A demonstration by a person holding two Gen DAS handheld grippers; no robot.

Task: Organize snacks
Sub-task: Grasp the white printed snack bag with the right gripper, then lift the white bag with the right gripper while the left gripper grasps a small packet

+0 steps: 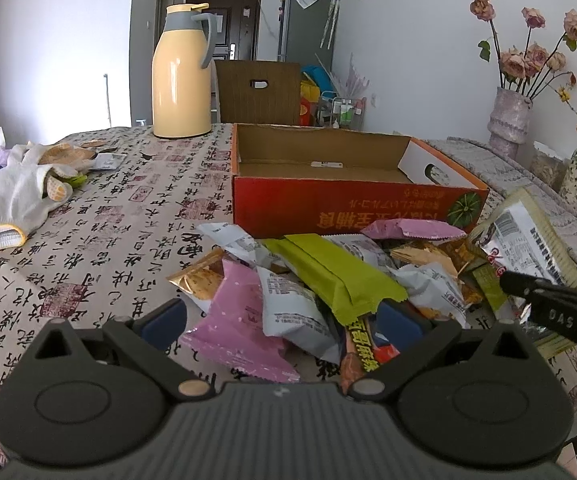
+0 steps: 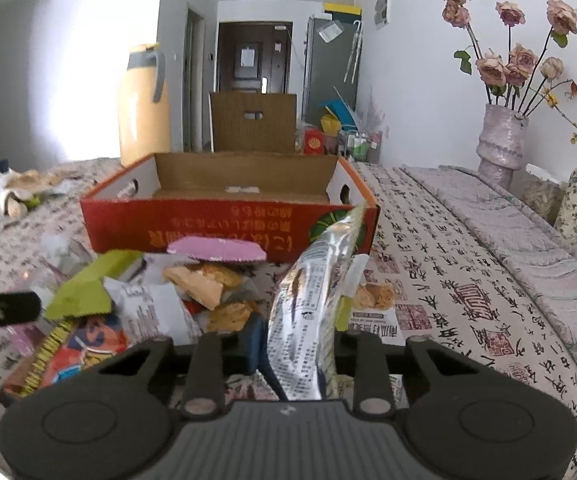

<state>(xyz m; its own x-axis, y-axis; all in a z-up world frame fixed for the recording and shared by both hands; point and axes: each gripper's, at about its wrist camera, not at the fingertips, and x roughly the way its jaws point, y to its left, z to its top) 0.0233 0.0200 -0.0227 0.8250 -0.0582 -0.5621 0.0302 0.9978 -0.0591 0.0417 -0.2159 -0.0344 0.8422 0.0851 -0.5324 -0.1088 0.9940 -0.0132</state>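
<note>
Silver foil shows between the right gripper's (image 2: 294, 354) pads: they pinch a printed silver snack packet (image 2: 308, 304), which stands tilted above the tablecloth (image 2: 448, 280), just before the red cardboard box (image 2: 224, 226). The left gripper (image 1: 284, 320) is spread wide over the snack heap, a green wrapper (image 1: 328, 276) and pink packet (image 1: 240, 328) between its fingers, untouched. The box lies open behind the heap; only a small white scrap (image 1: 327, 164) shows on its floor.

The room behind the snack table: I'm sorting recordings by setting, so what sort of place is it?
Most likely a lived-in home: a fridge beside an entrance door, a thermos jug and vases of dried roses on the cloth-covered table.
</note>
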